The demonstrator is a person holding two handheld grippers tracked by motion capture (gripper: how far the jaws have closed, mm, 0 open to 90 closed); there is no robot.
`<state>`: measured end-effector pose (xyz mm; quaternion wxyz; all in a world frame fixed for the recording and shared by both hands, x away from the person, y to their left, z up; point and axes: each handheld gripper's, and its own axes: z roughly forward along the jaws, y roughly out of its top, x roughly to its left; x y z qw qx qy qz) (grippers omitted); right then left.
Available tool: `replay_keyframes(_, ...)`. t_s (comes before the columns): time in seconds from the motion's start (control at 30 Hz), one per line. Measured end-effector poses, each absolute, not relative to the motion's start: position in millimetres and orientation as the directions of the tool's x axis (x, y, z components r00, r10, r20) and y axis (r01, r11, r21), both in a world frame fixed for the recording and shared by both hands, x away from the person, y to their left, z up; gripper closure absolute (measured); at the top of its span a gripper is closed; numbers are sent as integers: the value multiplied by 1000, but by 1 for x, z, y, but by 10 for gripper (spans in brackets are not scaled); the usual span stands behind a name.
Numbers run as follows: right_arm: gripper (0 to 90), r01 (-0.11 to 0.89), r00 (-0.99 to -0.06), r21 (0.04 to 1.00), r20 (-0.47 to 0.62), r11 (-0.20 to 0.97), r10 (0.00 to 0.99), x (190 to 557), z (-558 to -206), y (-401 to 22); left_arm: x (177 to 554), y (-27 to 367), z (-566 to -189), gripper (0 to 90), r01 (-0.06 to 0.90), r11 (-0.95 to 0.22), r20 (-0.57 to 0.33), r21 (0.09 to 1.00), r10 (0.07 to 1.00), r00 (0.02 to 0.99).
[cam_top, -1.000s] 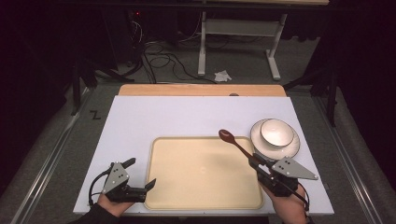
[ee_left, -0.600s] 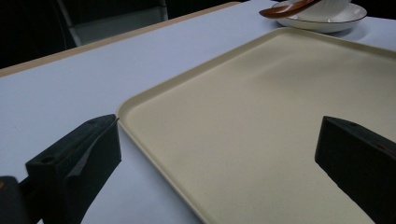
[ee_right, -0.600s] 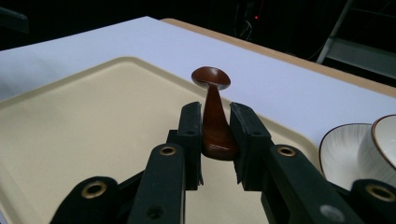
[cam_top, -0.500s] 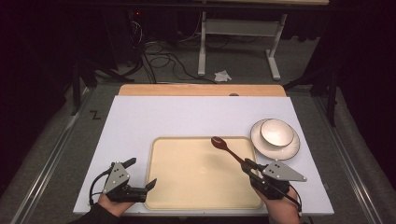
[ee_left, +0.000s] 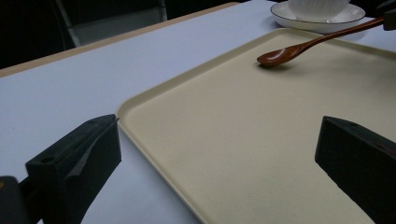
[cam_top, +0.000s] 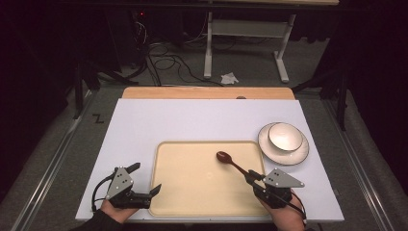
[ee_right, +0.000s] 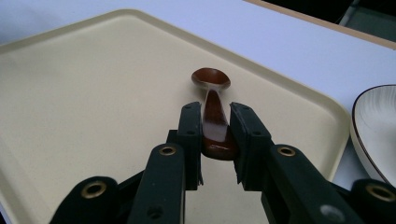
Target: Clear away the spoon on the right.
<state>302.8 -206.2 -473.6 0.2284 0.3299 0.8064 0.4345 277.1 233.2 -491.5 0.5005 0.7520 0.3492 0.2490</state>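
Observation:
A dark brown wooden spoon point(cam_top: 224, 157) lies over the right half of a cream tray point(cam_top: 192, 192). My right gripper point(cam_top: 254, 179), near the tray's right front corner, is shut on the spoon's handle end. In the right gripper view the gripper point(ee_right: 215, 122) pinches the handle, and the spoon point(ee_right: 211, 79) has its bowl end pointing away, low over the tray point(ee_right: 93, 93). My left gripper point(cam_top: 146, 178) is open at the tray's left front corner. From the left gripper view, the wide-open gripper point(ee_left: 217, 158) straddles the tray's edge point(ee_left: 140, 100), and the spoon point(ee_left: 280, 55) touches the tray or hovers just above it.
A white bowl point(cam_top: 285, 135) sits on a dark-rimmed plate point(cam_top: 298, 154) on the white tabletop point(cam_top: 168, 120) just right of the tray. A wooden strip point(cam_top: 207, 93) runs along the table's far edge. Table legs and cables lie on the floor beyond.
My right gripper has carried the spoon left and toward the near edge, bringing its bowl end down over the tray. The left gripper has not moved.

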Motion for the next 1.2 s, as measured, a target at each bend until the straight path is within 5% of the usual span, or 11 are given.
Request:
replay_keyframes(0.37,761,355,-668,839,-81,412,740,301,-478,-210,277,233,-491,9,274,-256,27,927,775,632)
replay_keyframes(0.57,615,370,-663,848,-44,379,747,300,-477,-216,277,233,-491,9,274,-258,28,926,774,633)
replay_keyframes(0.77,900,469,-628,765,-63,442,776,310,-488,-216,277,231,-492,9,273,-260,29,926,772,635)
replay_keyframes(0.97,900,508,-647,669,-121,543,753,313,-502,-211,276,233,-491,9,273,-256,30,927,777,629)
replay_keyframes(1.2,900,474,-724,668,-75,574,685,292,-497,-199,276,234,-491,9,275,-251,26,928,781,624)
